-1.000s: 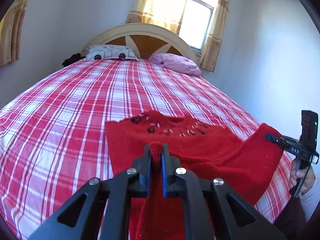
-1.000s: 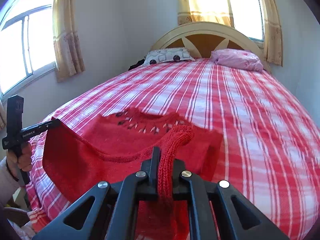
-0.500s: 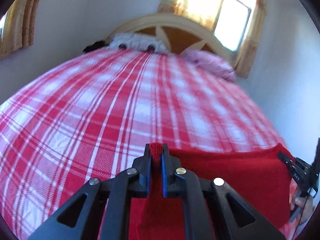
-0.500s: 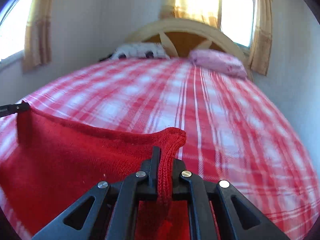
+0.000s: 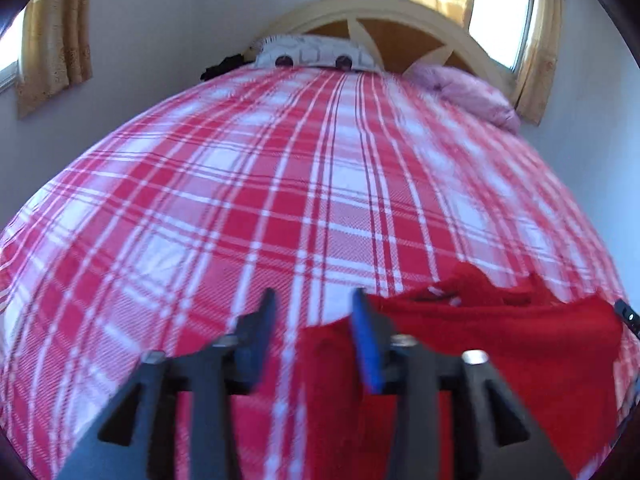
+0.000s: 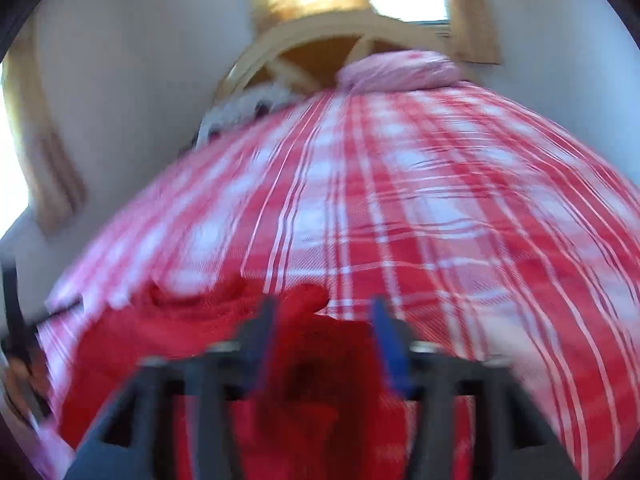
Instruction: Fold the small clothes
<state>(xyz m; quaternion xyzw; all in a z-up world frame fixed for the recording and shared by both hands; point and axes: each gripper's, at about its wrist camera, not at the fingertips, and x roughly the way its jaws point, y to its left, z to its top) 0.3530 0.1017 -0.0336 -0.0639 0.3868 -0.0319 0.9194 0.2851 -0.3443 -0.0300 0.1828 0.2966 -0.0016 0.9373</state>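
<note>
**Sweater dropped on the bed, both tools spread**

Sweater [image 5: 500,344] is seen lying in a heap on the near part of the plaid bed [image 5: 280,184], bunched up more than flat. Left tool [image 5: 314,320] is spread wide with nothing pinched; only a red edge of the knit shows between and below its fingers. Right tool [image 6: 322,324] is spread too, with red fabric bulging in the gap but not gripped, as far as can be told through the blur. Looks like the cloth is let loose here so it can settle on the bed and be taken hold of at better spots.

A fold isn't really done yet, judging by the rumpled ridge [image 5: 480,284] at the far edge. Some flattening is probably needed first. Pillows [image 5: 464,88] and headboard [image 5: 400,20] are well apart from the work, so plenty of bed is left for spreading it out.
</note>
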